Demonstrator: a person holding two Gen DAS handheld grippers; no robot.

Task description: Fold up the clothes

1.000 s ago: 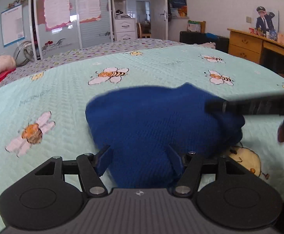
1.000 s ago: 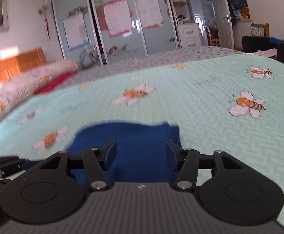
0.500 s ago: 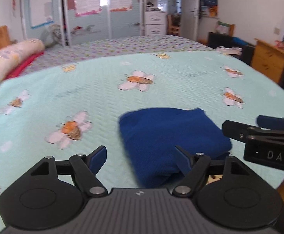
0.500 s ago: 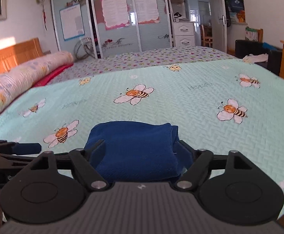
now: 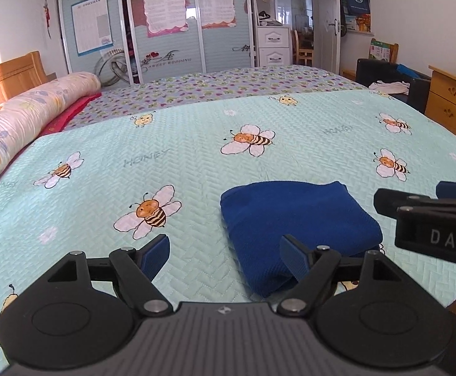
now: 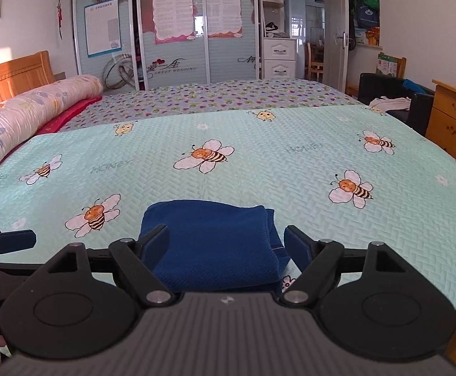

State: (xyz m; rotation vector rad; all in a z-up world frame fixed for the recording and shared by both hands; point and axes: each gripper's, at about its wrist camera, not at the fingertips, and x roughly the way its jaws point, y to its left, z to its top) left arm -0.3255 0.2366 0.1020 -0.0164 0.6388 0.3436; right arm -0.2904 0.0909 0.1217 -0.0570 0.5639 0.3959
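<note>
A dark blue garment [image 5: 296, 216] lies folded into a thick rectangle on the mint bee-print bedspread [image 5: 196, 163]. My left gripper [image 5: 224, 247] hovers above and short of the garment's left side, its jaws wide apart with nothing between them. Its right finger [image 5: 293, 257] overlaps the cloth only in the picture. In the right wrist view the garment [image 6: 209, 238] sits straight ahead and below my right gripper [image 6: 226, 235], which is open and holds nothing. Each gripper shows in the other's view: the right gripper [image 5: 428, 216] at the right edge, the left gripper [image 6: 5, 241] at the left.
A long floral bolster [image 5: 24, 119] and a wooden headboard [image 5: 8, 75] line the bed's left side. A wooden dresser [image 5: 450, 103] and a dark chair [image 5: 390, 78] stand off the right. Sliding wardrobe doors [image 5: 165, 22] close the far end. The bedspread stretches wide beyond the garment.
Both grippers have lifted up and back from the blue garment, and their jaws have spread wider. The garment now rests folded on the bed, free of both.
</note>
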